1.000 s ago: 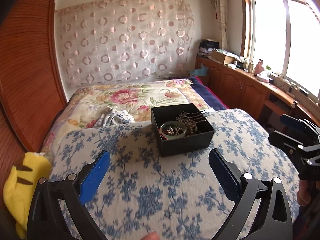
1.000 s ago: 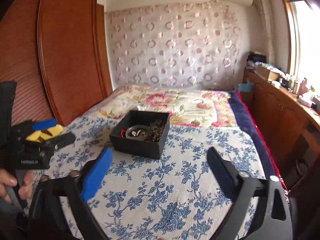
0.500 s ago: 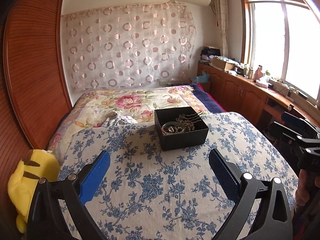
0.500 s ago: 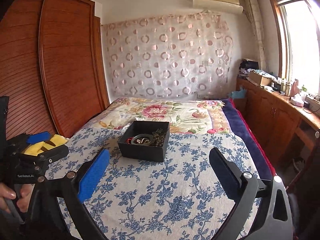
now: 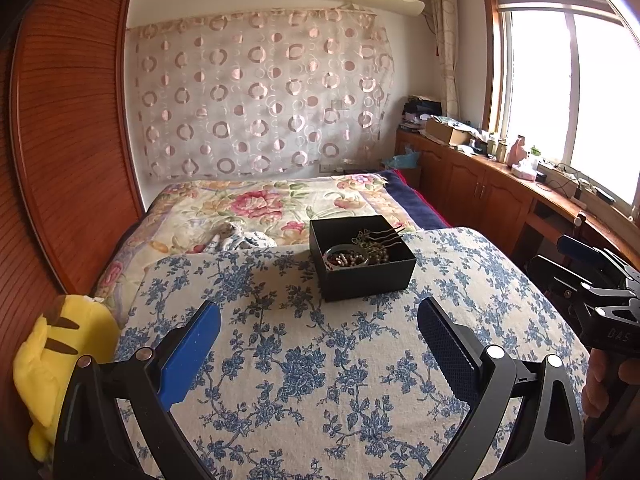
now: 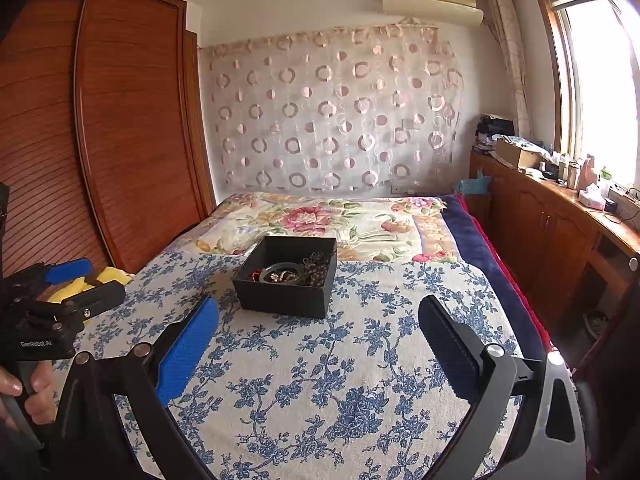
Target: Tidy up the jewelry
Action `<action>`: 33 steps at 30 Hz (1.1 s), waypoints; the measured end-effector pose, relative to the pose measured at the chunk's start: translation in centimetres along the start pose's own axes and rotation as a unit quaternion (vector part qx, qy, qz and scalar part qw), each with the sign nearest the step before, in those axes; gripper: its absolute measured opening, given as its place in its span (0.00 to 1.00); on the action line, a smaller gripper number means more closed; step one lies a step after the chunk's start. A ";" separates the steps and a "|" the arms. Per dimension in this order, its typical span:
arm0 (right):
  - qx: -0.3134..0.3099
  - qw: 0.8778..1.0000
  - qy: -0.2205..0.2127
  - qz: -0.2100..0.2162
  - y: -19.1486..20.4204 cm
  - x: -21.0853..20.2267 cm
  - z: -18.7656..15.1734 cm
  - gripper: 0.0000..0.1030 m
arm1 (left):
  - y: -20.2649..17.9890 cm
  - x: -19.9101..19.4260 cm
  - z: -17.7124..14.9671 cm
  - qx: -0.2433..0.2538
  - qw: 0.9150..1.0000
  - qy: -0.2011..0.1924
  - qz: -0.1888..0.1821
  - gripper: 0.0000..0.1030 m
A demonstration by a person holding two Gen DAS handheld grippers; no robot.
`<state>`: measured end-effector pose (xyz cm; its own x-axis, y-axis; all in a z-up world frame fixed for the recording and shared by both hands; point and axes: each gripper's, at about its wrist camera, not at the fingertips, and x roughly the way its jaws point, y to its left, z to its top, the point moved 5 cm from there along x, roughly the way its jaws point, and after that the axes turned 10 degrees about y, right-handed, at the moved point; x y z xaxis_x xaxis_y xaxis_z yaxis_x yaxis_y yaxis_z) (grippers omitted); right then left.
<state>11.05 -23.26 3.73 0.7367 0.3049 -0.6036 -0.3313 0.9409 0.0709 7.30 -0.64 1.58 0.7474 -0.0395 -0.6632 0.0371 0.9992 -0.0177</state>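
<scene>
A black open box sits on the blue-flowered cloth, also in the right wrist view. Inside lie a round bangle with beads, dark beads and a hairpin leaning on the far rim. My left gripper is open and empty, well short of the box. My right gripper is open and empty, also short of the box. Each gripper shows at the other view's edge: the right one, the left one.
The blue-flowered cloth covers the near bed end; a floral quilt lies beyond. A yellow plush toy sits at the left. A wooden wardrobe stands left, a wooden counter under the window right.
Both grippers have pulled back and risen, so the box looks smaller and farther. Both stay open and empty. The box and its contents have not moved.
</scene>
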 end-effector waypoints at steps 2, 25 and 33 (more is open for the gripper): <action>0.000 1.000 0.000 0.000 0.0 0.0 0.0 0.97 | 0.0 0.1 0.0 0.001 1.000 0.001 0.000 0.92; 0.000 1.000 -0.004 -0.001 -0.1 -0.1 0.1 0.97 | -0.5 -1.1 0.3 0.000 1.000 -0.010 -0.003 0.92; 0.000 1.000 -0.004 -0.001 0.0 -0.1 0.1 0.97 | -0.8 -1.3 0.4 -0.002 1.000 -0.012 -0.003 0.92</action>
<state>11.03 -23.28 3.82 0.7414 0.3043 -0.5981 -0.3298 0.9414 0.0701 6.57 -1.39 2.76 0.7628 -0.0460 -0.6450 0.0388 0.9989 -0.0252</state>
